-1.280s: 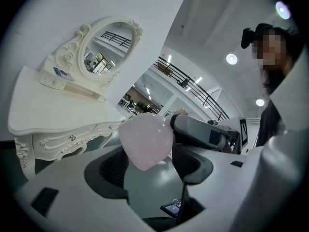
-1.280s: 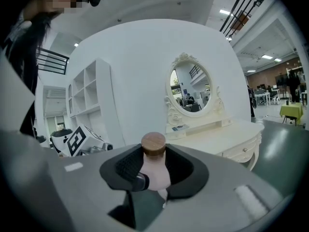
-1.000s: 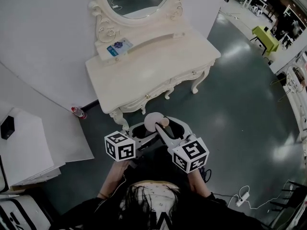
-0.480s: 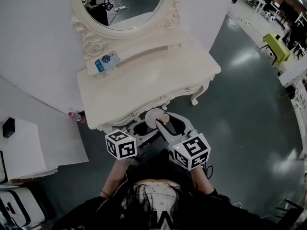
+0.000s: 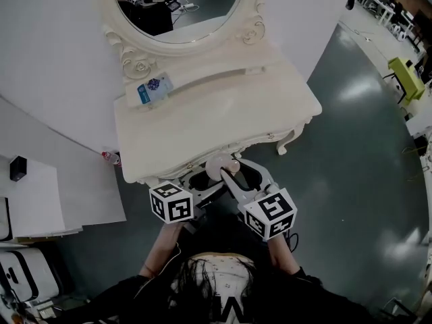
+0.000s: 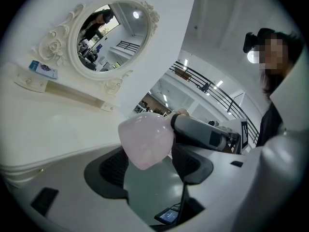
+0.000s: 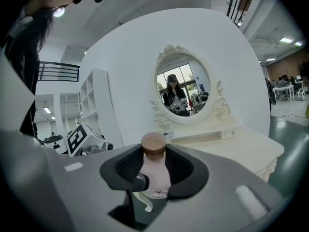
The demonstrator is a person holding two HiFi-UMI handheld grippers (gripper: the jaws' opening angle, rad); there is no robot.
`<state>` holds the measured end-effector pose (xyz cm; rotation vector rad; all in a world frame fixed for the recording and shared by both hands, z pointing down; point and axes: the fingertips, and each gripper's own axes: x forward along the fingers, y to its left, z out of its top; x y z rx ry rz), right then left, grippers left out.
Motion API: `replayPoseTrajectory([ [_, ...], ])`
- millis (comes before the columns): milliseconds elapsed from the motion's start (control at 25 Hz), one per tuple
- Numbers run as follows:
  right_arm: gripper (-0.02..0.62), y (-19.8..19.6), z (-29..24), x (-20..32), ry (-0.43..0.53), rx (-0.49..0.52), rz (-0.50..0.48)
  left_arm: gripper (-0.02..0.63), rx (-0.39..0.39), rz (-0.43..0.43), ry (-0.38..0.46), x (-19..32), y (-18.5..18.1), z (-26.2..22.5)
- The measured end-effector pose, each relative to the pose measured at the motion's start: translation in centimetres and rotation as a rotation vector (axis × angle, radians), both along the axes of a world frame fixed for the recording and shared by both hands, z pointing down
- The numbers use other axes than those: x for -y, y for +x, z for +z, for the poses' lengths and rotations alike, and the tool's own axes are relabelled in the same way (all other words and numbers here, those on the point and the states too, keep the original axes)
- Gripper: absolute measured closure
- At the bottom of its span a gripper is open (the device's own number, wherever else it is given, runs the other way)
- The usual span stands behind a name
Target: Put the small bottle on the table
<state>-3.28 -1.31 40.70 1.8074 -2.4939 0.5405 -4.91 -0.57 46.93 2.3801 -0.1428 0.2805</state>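
The right gripper [image 7: 153, 162] is clamping the small bottle [image 7: 155, 174] between its pads, brown cap pointing to 12 o'clock in its own view. The left gripper [image 6: 153, 164] is holding its jaws apart and empty, with the bottle's pale base hanging just past their tips. In the head view the table [image 5: 202, 123] is lying at 12 o'clock from the bottle, its front edge just beside it. Only the left gripper view is showing the base, and only the head view the bare tabletop below the mirror [image 5: 177, 5].

Your small bottle [image 5: 216, 166] is pale pink, brown-capped; clamped in your right tongs [image 5: 226, 174]; just off the front edge of the counter [image 5: 202, 123].
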Motion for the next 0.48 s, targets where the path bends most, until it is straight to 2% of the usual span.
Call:
replayPoseTrajectory([
  [240,0.445,1.4,1.0,3.9,-0.013,0.011,0.015,0.339,0.018,0.021,-0.012,3.8,1.3,1.0],
  [480,0.445,4.2,0.5,9.6,-0.016,-0.02,0.075,0.339,-0.001,0.093,-0.013,9.7,4.2,0.6],
])
